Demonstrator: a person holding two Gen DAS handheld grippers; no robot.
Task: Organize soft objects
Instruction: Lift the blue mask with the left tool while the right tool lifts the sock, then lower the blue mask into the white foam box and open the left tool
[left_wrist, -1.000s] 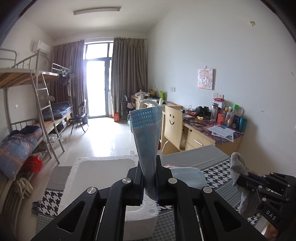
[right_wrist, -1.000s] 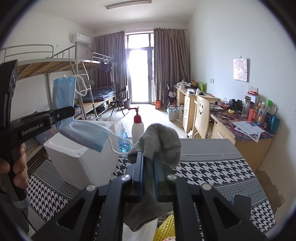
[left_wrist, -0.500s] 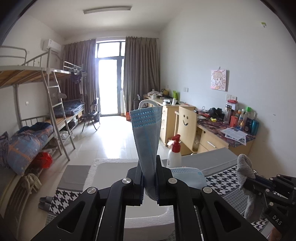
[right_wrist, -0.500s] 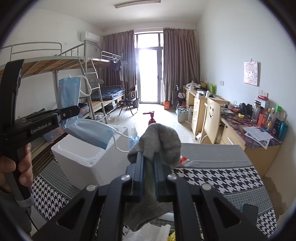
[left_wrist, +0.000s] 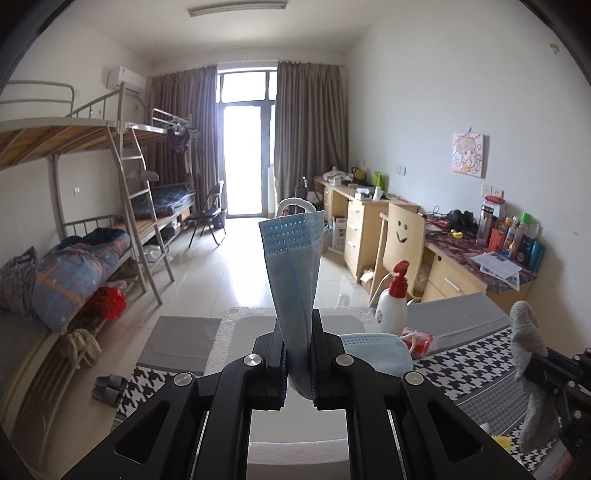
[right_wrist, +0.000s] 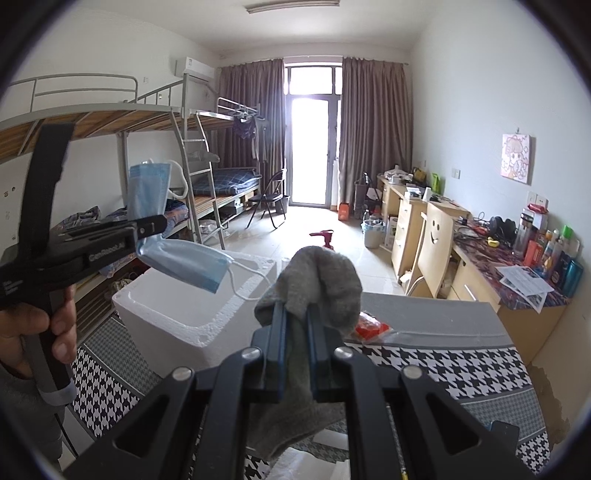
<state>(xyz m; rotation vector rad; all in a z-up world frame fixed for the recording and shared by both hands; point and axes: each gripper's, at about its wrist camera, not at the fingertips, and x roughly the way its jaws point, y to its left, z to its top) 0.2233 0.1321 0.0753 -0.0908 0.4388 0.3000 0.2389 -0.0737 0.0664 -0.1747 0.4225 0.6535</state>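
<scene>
My left gripper (left_wrist: 297, 354) is shut on a folded blue face mask (left_wrist: 291, 266). One half stands up between the fingers and the other half (left_wrist: 373, 354) droops to the right. In the right wrist view the left gripper (right_wrist: 155, 225) is held by a hand above a white foam box (right_wrist: 177, 317), with the mask (right_wrist: 184, 266) hanging over the box's opening. My right gripper (right_wrist: 297, 332) is shut on a grey sock (right_wrist: 321, 280), which bulges above the fingers and hangs below them. In the left wrist view the right gripper (left_wrist: 546, 373) and its sock (left_wrist: 524, 332) sit at the right edge.
The foam box (left_wrist: 229, 332) stands on a table with a houndstooth cloth (right_wrist: 443, 369). A white pump bottle with a red top (left_wrist: 391, 306) and a red packet (left_wrist: 417, 338) lie beyond the box. A chair (right_wrist: 436, 240), a cluttered desk and a bunk bed (left_wrist: 74, 147) line the room.
The left wrist view has swung right, bringing the pump bottle into sight beside the box. In the right wrist view the sock now covers most of the bottle. Both grips are unchanged.
</scene>
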